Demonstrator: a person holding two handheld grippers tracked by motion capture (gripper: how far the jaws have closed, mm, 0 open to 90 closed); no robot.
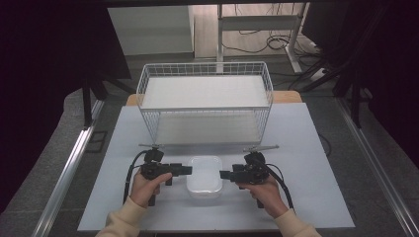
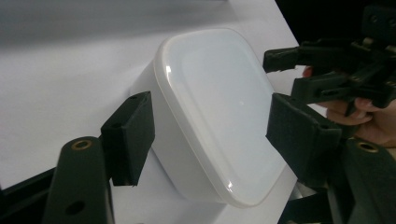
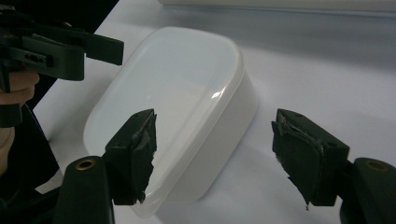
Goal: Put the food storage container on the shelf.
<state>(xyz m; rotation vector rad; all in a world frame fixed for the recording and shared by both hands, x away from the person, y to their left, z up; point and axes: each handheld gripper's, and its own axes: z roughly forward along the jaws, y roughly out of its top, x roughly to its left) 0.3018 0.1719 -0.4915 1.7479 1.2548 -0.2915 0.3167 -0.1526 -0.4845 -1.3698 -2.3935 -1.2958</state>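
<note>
High view: two hands in cream sleeves enter from the bottom edge, each gripping a black tool held level and pointed inward. The left tool (image 1: 185,170) and the right tool (image 1: 225,174) face each other across a white rounded-rectangular plastic container with a fitted lid (image 1: 204,180), which sits on the pale grey tabletop (image 1: 306,163) between them, near the front edge. Each tool's tip stands just beside a short side of the container.

Left gripper view: the left tool (image 2: 210,126) has its jaws spread wide, astride the container (image 2: 215,112); neither pad is seen pressing it. The right tool (image 2: 285,70) shows beyond the far side, with fingers behind it.

Right gripper view: the right tool (image 3: 215,140) is likewise wide open and holds nothing; its pads look worn and torn. The container (image 3: 173,102) lies ahead, towards the left jaw.

Farther back on the tabletop stands a white wire basket (image 1: 205,101), well apart from both tools.
</note>
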